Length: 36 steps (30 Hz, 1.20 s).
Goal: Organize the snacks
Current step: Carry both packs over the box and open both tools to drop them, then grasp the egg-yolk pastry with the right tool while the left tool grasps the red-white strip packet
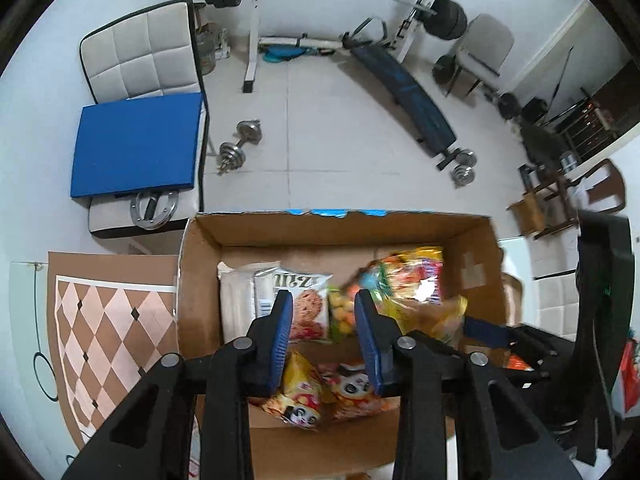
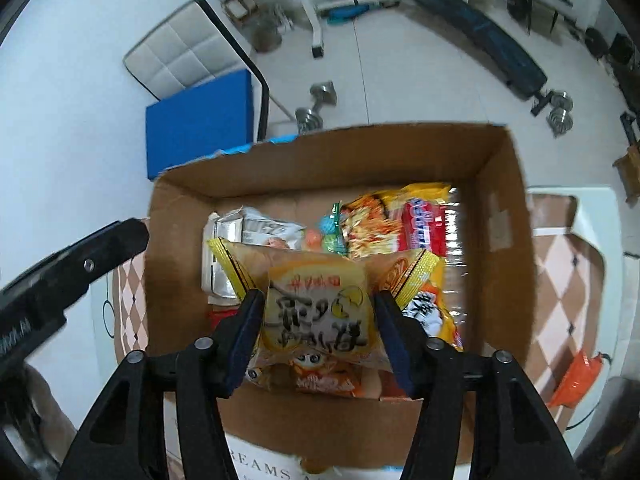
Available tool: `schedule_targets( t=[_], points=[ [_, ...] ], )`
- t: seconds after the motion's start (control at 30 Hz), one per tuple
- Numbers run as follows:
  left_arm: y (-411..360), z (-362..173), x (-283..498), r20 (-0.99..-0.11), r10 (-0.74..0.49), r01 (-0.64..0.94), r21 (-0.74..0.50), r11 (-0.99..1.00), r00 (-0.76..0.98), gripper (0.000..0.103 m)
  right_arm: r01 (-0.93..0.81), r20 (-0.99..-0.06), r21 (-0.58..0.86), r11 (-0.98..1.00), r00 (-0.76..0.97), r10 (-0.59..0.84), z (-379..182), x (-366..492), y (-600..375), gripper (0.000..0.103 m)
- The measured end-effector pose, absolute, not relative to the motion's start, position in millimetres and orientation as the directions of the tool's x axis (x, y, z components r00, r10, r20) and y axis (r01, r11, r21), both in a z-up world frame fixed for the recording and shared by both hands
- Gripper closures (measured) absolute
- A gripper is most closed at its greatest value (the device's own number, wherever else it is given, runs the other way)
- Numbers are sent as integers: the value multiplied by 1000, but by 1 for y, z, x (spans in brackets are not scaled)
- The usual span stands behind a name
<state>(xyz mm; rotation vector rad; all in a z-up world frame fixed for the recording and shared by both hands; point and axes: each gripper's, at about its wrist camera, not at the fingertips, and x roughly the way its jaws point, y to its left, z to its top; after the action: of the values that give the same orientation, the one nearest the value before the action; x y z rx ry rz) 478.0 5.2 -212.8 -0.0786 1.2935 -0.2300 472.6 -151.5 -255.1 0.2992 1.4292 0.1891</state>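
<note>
An open cardboard box point(image 1: 200, 280) point(image 2: 516, 216) holds several snack packs. In the left wrist view my left gripper point(image 1: 323, 300) is open and empty above the box, over a cookie pack point(image 1: 308, 304) and panda packs point(image 1: 352, 392). In the right wrist view my right gripper point(image 2: 318, 300) is shut on a yellow snack packet point(image 2: 316, 312) and holds it over the near part of the box. Behind it lie a silver-white pack point(image 2: 228, 248), a noodle pack point(image 2: 372, 220) and a red pack point(image 2: 424, 228).
The box stands on a table with a brown checkered mat point(image 1: 104, 332). A chair with a blue pad point(image 1: 136, 144), dumbbells point(image 1: 240, 144) and a weight bench point(image 1: 408, 92) stand on the floor beyond. The left gripper body point(image 2: 60, 272) shows left of the box. An orange item point(image 2: 576, 376) lies at right.
</note>
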Motion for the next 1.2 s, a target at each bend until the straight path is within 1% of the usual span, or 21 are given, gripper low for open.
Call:
schedule_targets(
  t=[0.03,0.07,0.13,0.17,0.23,0.3,0.33,0.4,0.47,0.57,0.73,0.93,1.07,1.2],
  points=[
    [5,-217,479,-948,-202,123,-176,977,244,73,63,-946,311,948,120,302,-262,477,-152,9],
    [6,-222,480,-952,-196,119,-173,978,234,73,74,-941,325,943,126,314,-266,480,-154,5],
    [7,-226,479,-958,-187,113,-166,980,216,69,81,-943,320,944,126,308,-269,482,-156,5],
    [10,-228,477,-959,-185,105,-166,981,213,66,78,-946,310,947,129,299,-269,481,-157,5],
    [10,-226,471,-956,-193,102,-175,979,219,54,69,-954,279,958,131,269,-267,477,-159,5],
    [13,-223,463,-953,-201,99,-183,978,228,29,58,-962,248,967,135,239,-265,470,-160,5],
    [14,-222,461,-951,-207,99,-189,977,230,25,53,-964,238,970,136,229,-264,465,-161,5],
    [15,-218,452,-944,-221,106,-201,974,245,12,49,-966,220,974,148,211,-261,453,-163,5],
    [12,-212,443,-945,-184,119,-157,980,269,11,59,-966,201,978,174,188,-255,442,-166,5],
    [8,-203,431,-941,-164,134,-129,983,296,11,65,-964,162,985,222,144,-246,426,-167,5],
    [7,-191,405,-932,-167,125,-133,983,322,11,66,-956,132,989,272,109,-225,400,-169,4],
    [7,-179,371,-917,-139,97,-110,989,374,11,52,-951,109,993,297,88,-205,370,-170,4],
    [8,-171,345,-904,-131,83,-107,991,406,11,46,-945,66,997,325,47,-194,347,-171,4],
    [7,-167,322,-898,-107,88,-76,993,427,11,41,-938,48,998,346,31,-183,324,-174,4]
  ],
)
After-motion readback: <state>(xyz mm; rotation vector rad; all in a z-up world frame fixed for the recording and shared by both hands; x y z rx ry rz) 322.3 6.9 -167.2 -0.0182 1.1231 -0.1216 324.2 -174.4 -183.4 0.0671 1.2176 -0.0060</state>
